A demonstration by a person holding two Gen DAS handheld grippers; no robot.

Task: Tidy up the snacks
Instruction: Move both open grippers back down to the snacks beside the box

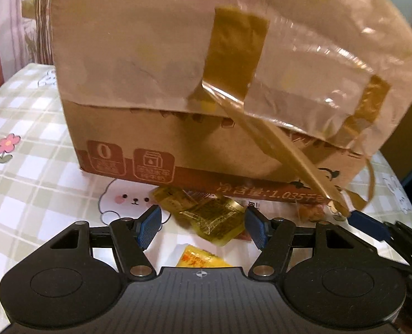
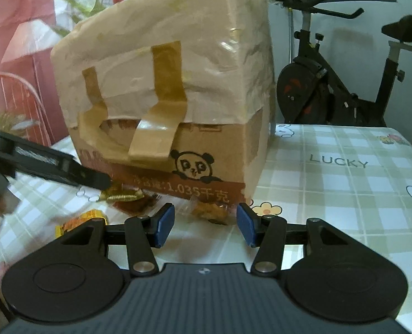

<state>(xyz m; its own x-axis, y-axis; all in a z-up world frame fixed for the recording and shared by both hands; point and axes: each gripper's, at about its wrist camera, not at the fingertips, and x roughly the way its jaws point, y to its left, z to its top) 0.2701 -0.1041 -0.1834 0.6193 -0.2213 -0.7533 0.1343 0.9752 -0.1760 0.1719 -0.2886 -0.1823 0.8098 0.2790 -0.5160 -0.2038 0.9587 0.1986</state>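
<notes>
A taped box (image 1: 156, 64) stands on the table (image 1: 25, 167), well in from its edges, its flap folded down over the near wall and loose tape (image 1: 283, 150) hanging from it. The snacks lie on the checked cloth against the foot of that wall, likely tipped out to be sorted.

The left gripper (image 1: 203, 229) is angled down at them, jaws spread and empty, with a gold packet (image 1: 214, 220) lying between its pads but not touched. A yellow packet (image 1: 197, 258) lies closer, just under the gripper's body. The spread looks set to take the gold packet by its sides.

The right gripper (image 2: 206, 224) also stands spread and holds nothing; a clear-wrapped brown snack (image 2: 210, 211) lies beyond its tips, by the box's near corner. From this side the left gripper's finger reaches in over a gold-wrapped piece (image 2: 122, 196).

Judging by this, each hand is lined up on its own snack, and no pick has begun.
</notes>
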